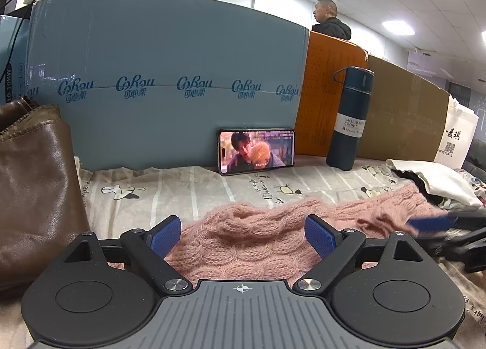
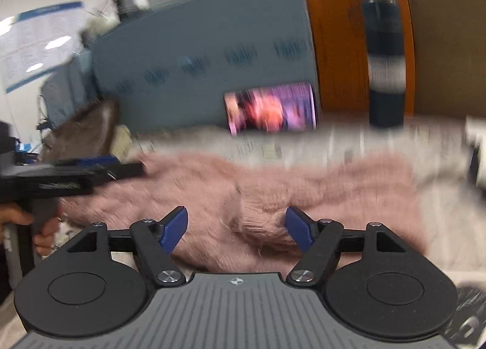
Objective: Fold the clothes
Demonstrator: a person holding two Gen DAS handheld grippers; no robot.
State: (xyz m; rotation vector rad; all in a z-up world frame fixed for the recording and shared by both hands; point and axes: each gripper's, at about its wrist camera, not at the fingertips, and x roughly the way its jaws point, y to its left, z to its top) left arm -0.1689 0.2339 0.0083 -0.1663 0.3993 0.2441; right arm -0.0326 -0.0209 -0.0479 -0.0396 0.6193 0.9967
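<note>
A pink knitted sweater (image 1: 258,239) lies rumpled across a striped, cartoon-printed sheet (image 1: 182,184). My left gripper (image 1: 241,224) stands open just above the sweater's left part, with its blue pads (image 1: 165,235) wide apart and pressing on nothing. In the blurred right wrist view, my right gripper (image 2: 236,213) is open over the sweater (image 2: 303,188), and a raised fold of knit lies between its pads untouched. The left gripper (image 2: 91,166) shows at that view's left, held by a hand (image 2: 45,230). The right gripper's blue pad (image 1: 431,222) shows at the left wrist view's right edge.
A phone (image 1: 256,151) playing a video leans on a blue carton (image 1: 167,75) at the back. A dark vacuum bottle (image 1: 349,121) stands by orange and brown boxes. A brown leather bag (image 1: 33,191) sits left, other clothes (image 1: 437,178) and a white tote right. A person (image 1: 329,19) stands behind.
</note>
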